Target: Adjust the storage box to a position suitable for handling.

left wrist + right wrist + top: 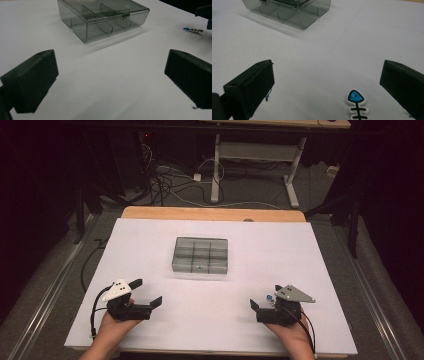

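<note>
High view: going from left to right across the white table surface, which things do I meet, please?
left gripper → clear compartment box → right gripper → small fish-bone charm, lying right beside that gripper.

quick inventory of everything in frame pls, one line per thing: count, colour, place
compartment box: 1, smoky clear grey, lid closed, centre of the white sheet, far from both grippers
fish-bone charm: 1, white with blue head and black bones, flat on the sheet between the right gripper's jaws, touching neither
white sheet: 1, white, covers the table
table: 1, light wood, its far edge shows past the sheet
desk frame: 1, pale, on the floor beyond the table
cables: several, black and white, on the floor behind
left gripper: 1, black with grey plate, near left on the sheet, jaws open, nothing held
right gripper: 1, black with grey plate, near right, jaws open
hands: 2, at the bottom edge
</note>
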`<action>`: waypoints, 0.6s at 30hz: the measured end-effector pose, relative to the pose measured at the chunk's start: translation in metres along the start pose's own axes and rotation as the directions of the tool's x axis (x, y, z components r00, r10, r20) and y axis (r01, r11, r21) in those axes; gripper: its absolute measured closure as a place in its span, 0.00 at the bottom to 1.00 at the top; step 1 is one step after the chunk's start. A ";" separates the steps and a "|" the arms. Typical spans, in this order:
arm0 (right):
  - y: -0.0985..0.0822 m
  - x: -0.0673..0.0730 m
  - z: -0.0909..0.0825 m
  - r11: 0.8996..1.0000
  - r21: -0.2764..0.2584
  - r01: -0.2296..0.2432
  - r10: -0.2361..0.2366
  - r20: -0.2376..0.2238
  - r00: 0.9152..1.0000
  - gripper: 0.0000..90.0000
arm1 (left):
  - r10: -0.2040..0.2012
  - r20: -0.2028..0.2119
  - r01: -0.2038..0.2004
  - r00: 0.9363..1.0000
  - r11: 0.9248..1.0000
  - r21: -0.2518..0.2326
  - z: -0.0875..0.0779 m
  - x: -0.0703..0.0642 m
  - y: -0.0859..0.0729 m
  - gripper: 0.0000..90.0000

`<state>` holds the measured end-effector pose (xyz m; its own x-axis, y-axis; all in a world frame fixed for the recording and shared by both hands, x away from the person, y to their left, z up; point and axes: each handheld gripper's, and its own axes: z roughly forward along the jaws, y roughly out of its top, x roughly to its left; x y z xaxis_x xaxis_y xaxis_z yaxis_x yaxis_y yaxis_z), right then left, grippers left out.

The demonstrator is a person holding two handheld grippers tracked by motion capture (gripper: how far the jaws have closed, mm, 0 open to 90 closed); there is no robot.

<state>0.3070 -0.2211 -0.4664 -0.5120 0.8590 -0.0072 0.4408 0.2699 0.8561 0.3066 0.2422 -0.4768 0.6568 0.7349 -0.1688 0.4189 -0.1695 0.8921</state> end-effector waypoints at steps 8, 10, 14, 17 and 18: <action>-0.005 0.006 -0.005 0.999 -0.016 0.029 -0.029 0.000 1.000 0.00 | -0.028 -0.006 0.028 1.000 1.000 -0.003 0.000 -0.001 0.001 0.08; -0.007 0.007 -0.006 0.999 -0.028 0.023 -0.024 -0.001 1.000 0.00 | -0.058 0.006 0.058 0.998 0.998 -0.031 -0.001 0.001 0.003 0.13; -0.009 0.007 -0.012 0.999 -0.044 0.028 -0.028 -0.006 1.000 0.00 | -0.065 -0.001 0.065 0.998 0.998 -0.025 0.001 0.002 0.015 0.17; -0.009 0.007 -0.012 0.998 -0.046 0.034 -0.034 -0.004 0.999 0.00 | -0.069 -0.016 0.069 0.997 0.997 -0.028 0.002 0.002 0.020 0.22; -0.010 0.007 -0.011 0.998 -0.047 0.032 -0.032 -0.006 0.999 0.00 | -0.078 -0.021 0.077 0.997 0.997 -0.027 0.005 0.005 0.026 0.27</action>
<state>0.2908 -0.2231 -0.4689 -0.5307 0.8470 -0.0316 0.3887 0.2764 0.8789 0.3236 0.2378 -0.4568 0.6087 0.7598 -0.2284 0.4514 -0.0949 0.8873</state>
